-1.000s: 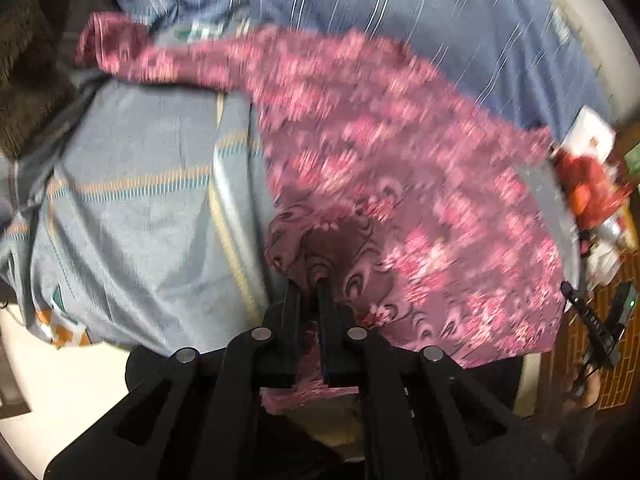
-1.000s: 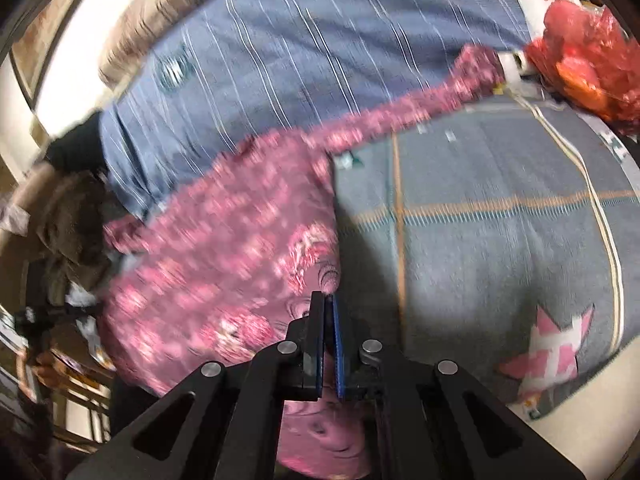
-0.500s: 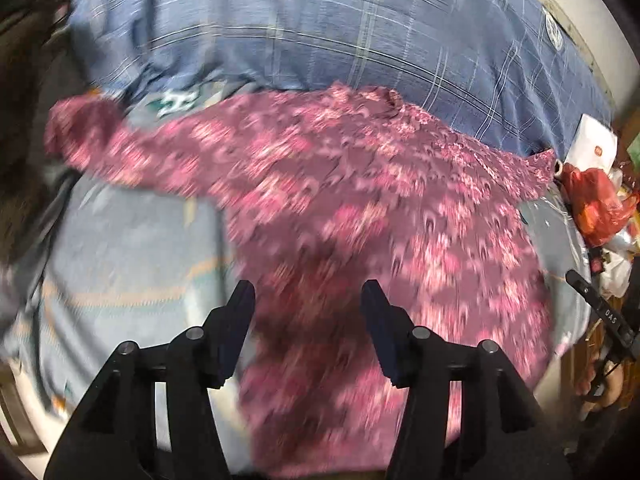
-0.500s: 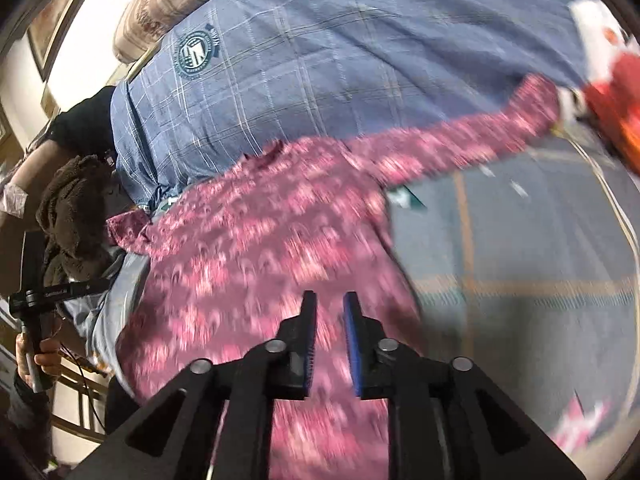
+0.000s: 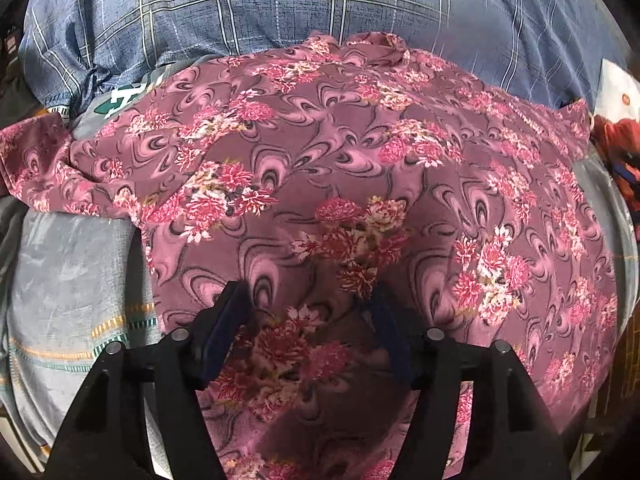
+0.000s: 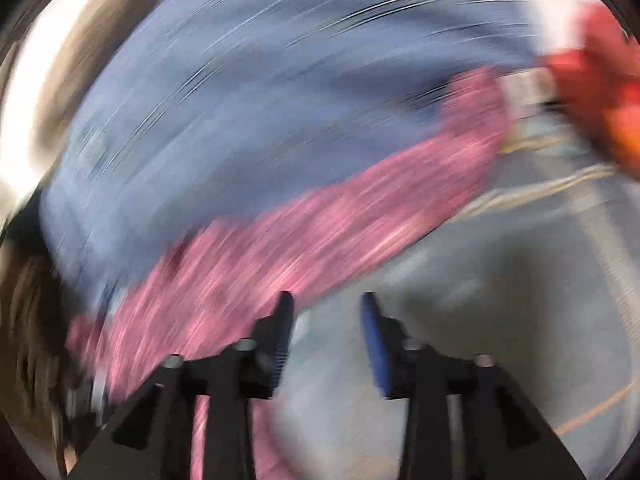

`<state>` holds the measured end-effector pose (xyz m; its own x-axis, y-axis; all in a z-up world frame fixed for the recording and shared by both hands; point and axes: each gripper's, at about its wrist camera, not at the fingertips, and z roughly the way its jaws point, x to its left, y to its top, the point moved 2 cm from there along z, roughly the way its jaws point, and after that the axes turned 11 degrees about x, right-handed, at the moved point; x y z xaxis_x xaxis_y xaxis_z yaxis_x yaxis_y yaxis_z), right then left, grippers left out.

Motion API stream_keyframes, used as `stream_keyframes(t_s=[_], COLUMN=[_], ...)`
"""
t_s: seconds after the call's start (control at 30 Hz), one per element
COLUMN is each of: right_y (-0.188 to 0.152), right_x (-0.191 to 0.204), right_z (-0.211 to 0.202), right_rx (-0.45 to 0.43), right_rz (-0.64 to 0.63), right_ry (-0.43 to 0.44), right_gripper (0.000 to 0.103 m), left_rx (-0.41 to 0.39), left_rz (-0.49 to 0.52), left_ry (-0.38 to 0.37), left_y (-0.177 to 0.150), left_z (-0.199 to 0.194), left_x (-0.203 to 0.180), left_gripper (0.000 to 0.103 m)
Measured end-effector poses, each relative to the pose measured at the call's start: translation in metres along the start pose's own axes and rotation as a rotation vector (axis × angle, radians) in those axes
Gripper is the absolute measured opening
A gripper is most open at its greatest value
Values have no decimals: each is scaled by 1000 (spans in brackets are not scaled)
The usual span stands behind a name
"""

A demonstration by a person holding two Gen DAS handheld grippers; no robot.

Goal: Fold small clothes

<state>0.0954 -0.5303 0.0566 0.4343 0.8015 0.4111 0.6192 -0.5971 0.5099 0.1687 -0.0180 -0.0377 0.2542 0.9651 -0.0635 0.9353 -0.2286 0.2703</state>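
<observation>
1. On my left wrist view, the left gripper [image 5: 306, 300] sits at the bottom centre of the frame with its jaws well apart and opening; the cloth lies beneath the gap, but neither pad presses on it.
2. The floral blouse [image 5: 340, 184] fills the middle of this view, spread flat and face up, mauve with pink flower clusters. Its collar [image 5: 384, 42] is at the top centre, one sleeve [image 5: 44, 164] runs to the left edge, and the other shoulder reaches the right side.
3. The blouse rests on a grey bedsheet [image 5: 76, 280] with orange and teal stripes, visible at lower left. Above it, across the top of the frame, lies a blue checked blanket [image 5: 280, 0].
4. At the right edge I see a red plastic bag [image 5: 618, 148] and a white packet [image 5: 618, 88] just above it.
5. My right wrist view is heavily smeared by motion. The right gripper [image 6: 326, 300] shows at the bottom centre, jaws moderately apart and opening, with nothing between them.
6. A sleeve of the floral blouse [image 6: 320, 236] streaks as a pink band from lower left up to the upper right, with the left finger over its edge.
7. Blue blanket [image 6: 260, 80] fills the upper part, grey bedsheet [image 6: 520, 280] the lower right, and the red bag [image 6: 596, 80] blurs in the upper right corner.
</observation>
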Motion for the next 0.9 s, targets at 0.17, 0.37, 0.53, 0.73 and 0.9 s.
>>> stream_keyframes(t_s=[0.17,0.37,0.53,0.73,0.9], right_y=[70,99,121,109,92], right_x=[-93,-109,-90,-77,-48], right_z=[31,93,121,88,36], right_rx=[-60,-60,-45,-168,-240], right_rz=[299,373,334,337,202], right_ry=[3,78,30,66,1], right_gripper=[45,46,50,9,8], left_rx=[-17,-1,-2,-35,-112], left_rz=[-22,3,4,11,-5], left_ry=[-23,-5,-2,-71,-94], left_y=[-7,6,8,19,55], left_z=[-3,7,9,-6,-11], left_x=[6,-5,-5,-3,1], left_gripper=[74,82,83,83,83])
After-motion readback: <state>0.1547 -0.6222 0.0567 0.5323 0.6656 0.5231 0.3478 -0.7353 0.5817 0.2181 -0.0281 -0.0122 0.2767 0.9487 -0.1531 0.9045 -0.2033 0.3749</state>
